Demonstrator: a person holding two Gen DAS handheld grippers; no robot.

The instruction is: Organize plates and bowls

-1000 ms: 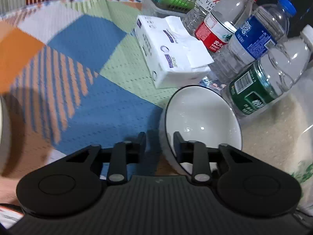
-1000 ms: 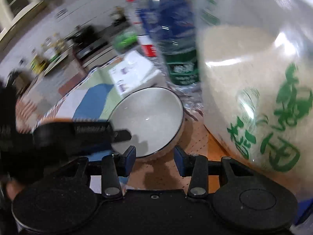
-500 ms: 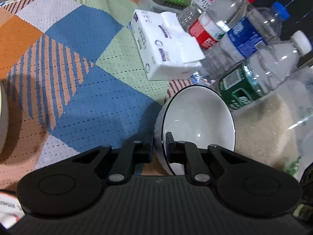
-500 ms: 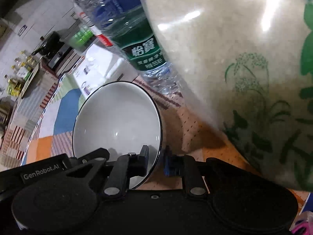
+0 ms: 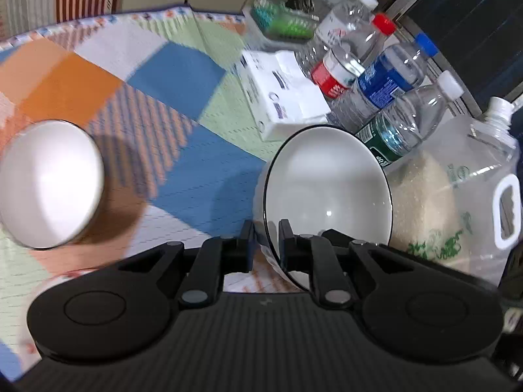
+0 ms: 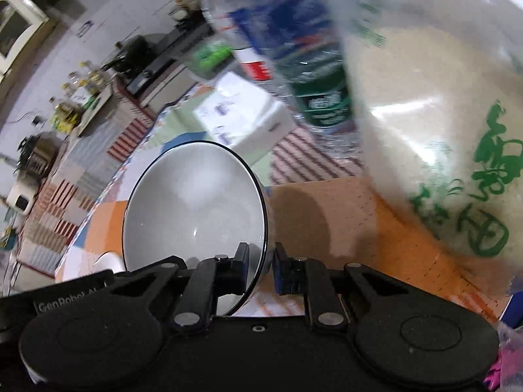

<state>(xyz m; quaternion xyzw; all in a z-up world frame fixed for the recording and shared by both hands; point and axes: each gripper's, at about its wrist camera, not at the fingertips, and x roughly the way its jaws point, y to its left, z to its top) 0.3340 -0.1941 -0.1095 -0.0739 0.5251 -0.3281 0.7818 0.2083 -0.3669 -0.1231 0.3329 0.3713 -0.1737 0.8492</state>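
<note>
A white bowl (image 5: 327,183) with a thin black rim hangs tilted above the patchwork cloth (image 5: 183,75). My left gripper (image 5: 265,228) is shut on its near left rim, one finger inside and one outside. In the right wrist view my right gripper (image 6: 261,251) is shut on the right rim of a white black-rimmed bowl (image 6: 196,202). It looks like the same bowl. A black gripper housing (image 6: 65,297) shows at the lower left there. A second white bowl (image 5: 49,183) rests on the cloth at the left.
A white tissue pack (image 5: 281,94) lies behind the held bowl. Several water bottles (image 5: 385,81) stand to its right. A large clear jug of rice (image 5: 457,202) stands close on the right. A green basket (image 5: 284,23) sits at the back.
The right jaws went from open beside the bowl to shut on its rim. The left jaws tightened on the rim. The bowl rose off the cloth, and the second bowl came into view.
</note>
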